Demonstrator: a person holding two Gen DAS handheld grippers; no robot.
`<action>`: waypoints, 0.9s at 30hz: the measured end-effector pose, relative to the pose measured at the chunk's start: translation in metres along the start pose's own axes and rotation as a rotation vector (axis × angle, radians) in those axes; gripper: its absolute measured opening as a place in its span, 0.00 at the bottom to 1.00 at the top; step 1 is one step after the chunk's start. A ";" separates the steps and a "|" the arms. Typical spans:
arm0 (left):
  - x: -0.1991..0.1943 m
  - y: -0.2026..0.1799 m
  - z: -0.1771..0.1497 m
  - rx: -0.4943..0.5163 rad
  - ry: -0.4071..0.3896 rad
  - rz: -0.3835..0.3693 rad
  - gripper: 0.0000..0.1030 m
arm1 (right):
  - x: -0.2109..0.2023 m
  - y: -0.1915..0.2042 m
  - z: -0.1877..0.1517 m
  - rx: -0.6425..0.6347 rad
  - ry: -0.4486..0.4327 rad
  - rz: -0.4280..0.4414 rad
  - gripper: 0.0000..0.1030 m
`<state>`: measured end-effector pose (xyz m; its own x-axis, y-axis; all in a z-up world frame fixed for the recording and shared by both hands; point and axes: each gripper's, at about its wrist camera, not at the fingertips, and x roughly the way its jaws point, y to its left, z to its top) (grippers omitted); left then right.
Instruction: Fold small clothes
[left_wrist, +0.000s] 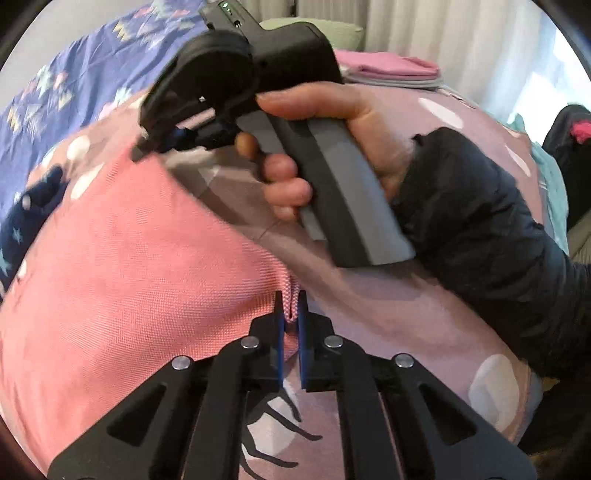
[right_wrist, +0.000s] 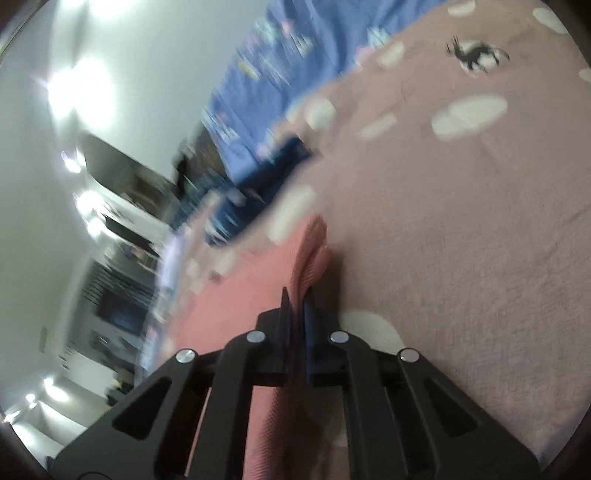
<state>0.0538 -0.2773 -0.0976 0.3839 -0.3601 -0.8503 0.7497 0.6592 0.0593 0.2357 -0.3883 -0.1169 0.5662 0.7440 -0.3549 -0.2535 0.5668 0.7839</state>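
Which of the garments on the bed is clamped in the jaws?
The salmon-pink cloth: both grippers pinch its edge. The navy starred garment and the folded pink pile lie untouched.

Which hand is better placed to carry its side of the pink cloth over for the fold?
Probably the right. Both claws pinch the pink cloth: the left claw at the near edge, the right claw at the far edge. The right claw's bunch already looks lifted off the blanket.
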 end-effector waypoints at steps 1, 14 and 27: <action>-0.001 -0.005 0.000 0.033 -0.004 0.013 0.05 | -0.007 0.001 0.002 -0.016 -0.040 0.008 0.04; 0.004 -0.008 -0.015 0.061 -0.006 -0.045 0.07 | -0.007 0.004 0.000 -0.068 0.059 0.045 0.03; -0.042 0.012 -0.058 -0.011 -0.077 -0.062 0.39 | 0.018 -0.017 -0.012 -0.122 0.081 -0.166 0.00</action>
<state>0.0155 -0.2161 -0.0920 0.3777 -0.4496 -0.8094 0.7672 0.6414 0.0017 0.2411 -0.3799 -0.1425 0.5447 0.6601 -0.5174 -0.2577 0.7188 0.6457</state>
